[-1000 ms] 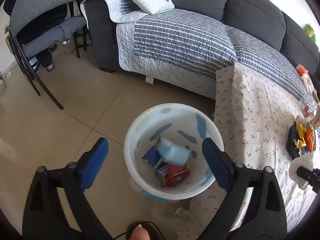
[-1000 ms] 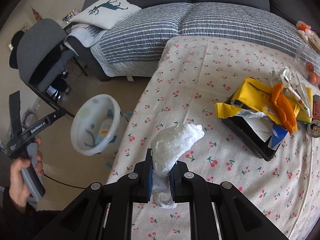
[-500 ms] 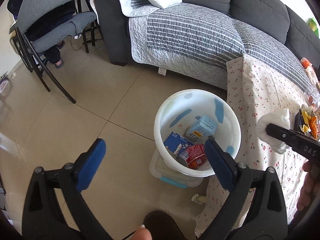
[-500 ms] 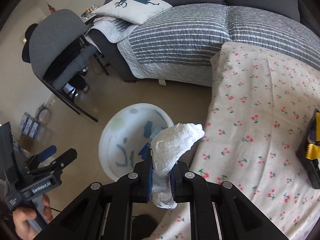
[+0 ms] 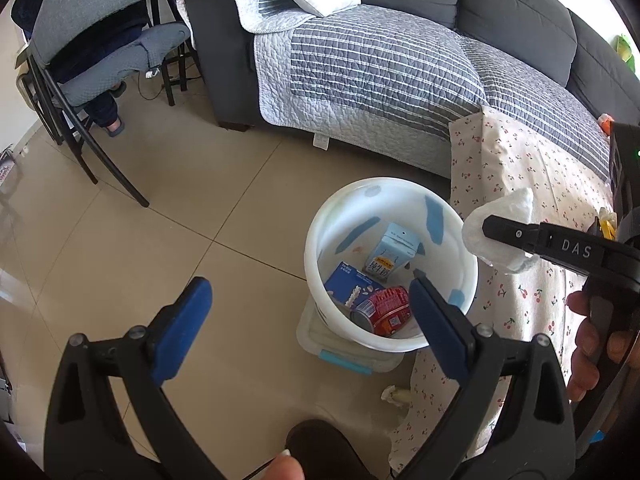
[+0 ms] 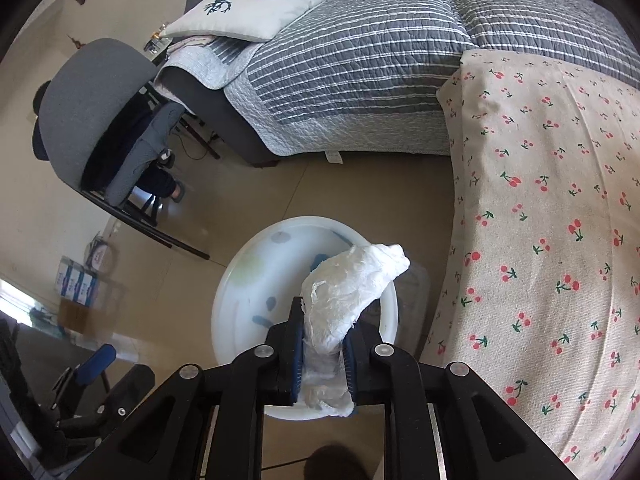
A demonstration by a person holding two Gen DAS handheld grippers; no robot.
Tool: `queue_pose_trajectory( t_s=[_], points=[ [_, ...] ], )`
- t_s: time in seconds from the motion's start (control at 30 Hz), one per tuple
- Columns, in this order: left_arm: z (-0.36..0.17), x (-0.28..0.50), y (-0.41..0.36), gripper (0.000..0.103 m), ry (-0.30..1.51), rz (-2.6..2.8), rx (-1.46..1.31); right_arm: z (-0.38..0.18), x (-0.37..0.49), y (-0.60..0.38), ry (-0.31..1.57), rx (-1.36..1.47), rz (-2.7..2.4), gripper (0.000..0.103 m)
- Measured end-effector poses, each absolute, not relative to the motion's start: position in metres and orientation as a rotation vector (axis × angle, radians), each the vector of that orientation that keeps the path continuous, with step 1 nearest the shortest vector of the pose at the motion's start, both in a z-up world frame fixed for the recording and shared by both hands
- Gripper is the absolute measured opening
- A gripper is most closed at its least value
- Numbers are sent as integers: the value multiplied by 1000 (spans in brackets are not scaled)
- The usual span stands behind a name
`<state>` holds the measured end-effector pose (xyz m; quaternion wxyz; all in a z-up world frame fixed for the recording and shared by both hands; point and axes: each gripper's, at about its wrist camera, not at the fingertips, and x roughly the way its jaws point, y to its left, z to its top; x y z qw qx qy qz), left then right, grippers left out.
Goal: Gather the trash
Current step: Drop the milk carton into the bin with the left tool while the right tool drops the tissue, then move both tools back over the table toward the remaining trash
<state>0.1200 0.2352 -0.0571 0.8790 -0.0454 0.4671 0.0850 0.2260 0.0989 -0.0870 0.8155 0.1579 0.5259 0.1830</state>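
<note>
Your right tongs' fingers [image 6: 298, 344] cover the lower end of the crumpled white wad [image 6: 352, 284], so contact there can't be judged. The wad hides the far bucket wall [image 6: 240, 300]; your left tongs' finger [image 5: 436, 332] hides the red can's [image 5: 386, 310] right edge. The carton's [image 5: 394, 254] print is too small to read.

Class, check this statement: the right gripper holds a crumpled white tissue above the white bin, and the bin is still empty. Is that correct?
Not quite. The bin is not empty: the left wrist view shows a light blue carton, a blue packet and a red can inside. The rest stands: the tissue sits between the right gripper's just-opening jaws above it.
</note>
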Motion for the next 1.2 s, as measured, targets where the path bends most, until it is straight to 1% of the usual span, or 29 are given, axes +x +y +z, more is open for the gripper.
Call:
queue_pose_trajectory(
  t_s=[0.03, 0.07, 0.1, 0.17, 0.3, 0.53, 0.87, 0.9, 1.1, 1.2],
  points=[
    [-57, 120, 235, 98, 975, 177, -95, -85, 226, 100, 1121, 337, 390, 41],
    [-57, 120, 235, 98, 976, 177, -94, -83, 226, 100, 1120, 339, 388, 61],
    [-57, 120, 234, 98, 975, 176, -94, -80, 226, 99, 1109, 347, 389, 67],
    [-57, 120, 232, 98, 974, 174, -89, -74, 223, 95, 1084, 360, 398, 67],
    [-56, 121, 227, 98, 977, 165, -80, -69, 218, 82, 1092, 356, 386, 67],
    [-54, 123, 206, 98, 986, 123, -56, -56, 197, 32, 1097, 281, 307, 68],
    [-44, 130, 138, 100, 984, 26, 30, -36, 156, -76, 1096, 178, 155, 80],
    [-44, 131, 131, 102, 983, 18, 44, -33, 152, -87, 1095, 165, 136, 81],
    [-41, 141, 79, 102, 988, -44, 113, -15, 133, -149, 1058, 103, 18, 91],
    [-42, 148, 51, 102, 1002, -76, 134, -12, 129, -178, 1047, 85, -66, 91]
  ],
)
